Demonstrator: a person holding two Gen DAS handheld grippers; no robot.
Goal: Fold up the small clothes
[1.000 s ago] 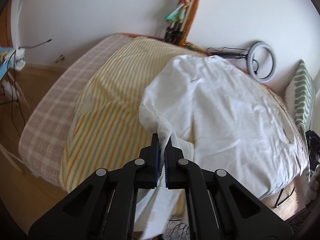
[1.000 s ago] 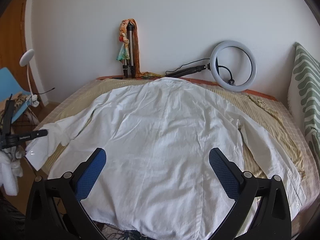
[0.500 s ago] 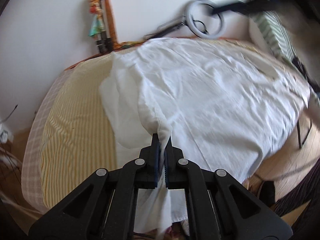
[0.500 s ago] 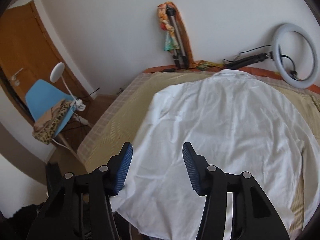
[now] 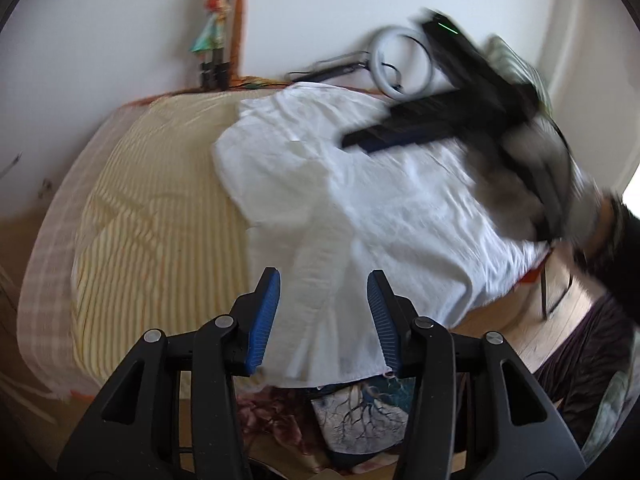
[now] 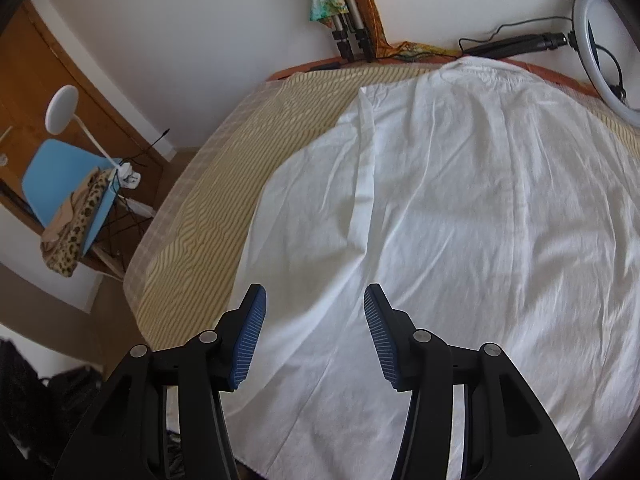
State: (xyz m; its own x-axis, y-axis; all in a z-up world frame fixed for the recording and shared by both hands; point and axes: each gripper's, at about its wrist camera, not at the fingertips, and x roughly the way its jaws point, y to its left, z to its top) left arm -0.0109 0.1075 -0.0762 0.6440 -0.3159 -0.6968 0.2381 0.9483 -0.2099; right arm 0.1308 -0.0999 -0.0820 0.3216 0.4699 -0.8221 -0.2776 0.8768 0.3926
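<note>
A white shirt (image 5: 384, 200) lies spread back-up on the bed, its left sleeve (image 5: 316, 292) folded in over the body and running down to the hem. My left gripper (image 5: 323, 284) is open and empty just above that sleeve's end. My right gripper (image 6: 312, 300) is open and empty over the shirt's (image 6: 460, 220) left side near the folded sleeve edge. The right gripper also shows in the left wrist view (image 5: 440, 120), blurred, above the shirt's upper right part.
The shirt rests on a yellow striped bedspread (image 5: 152, 220) (image 6: 240, 176). A ring light (image 6: 604, 52) and a tripod with a scarf (image 6: 344, 12) stand at the wall. A blue chair with a leopard cloth (image 6: 68, 188) stands left of the bed.
My left gripper has opened and let go of the sleeve, which now lies folded over the shirt's body. My right gripper has swung left over the shirt.
</note>
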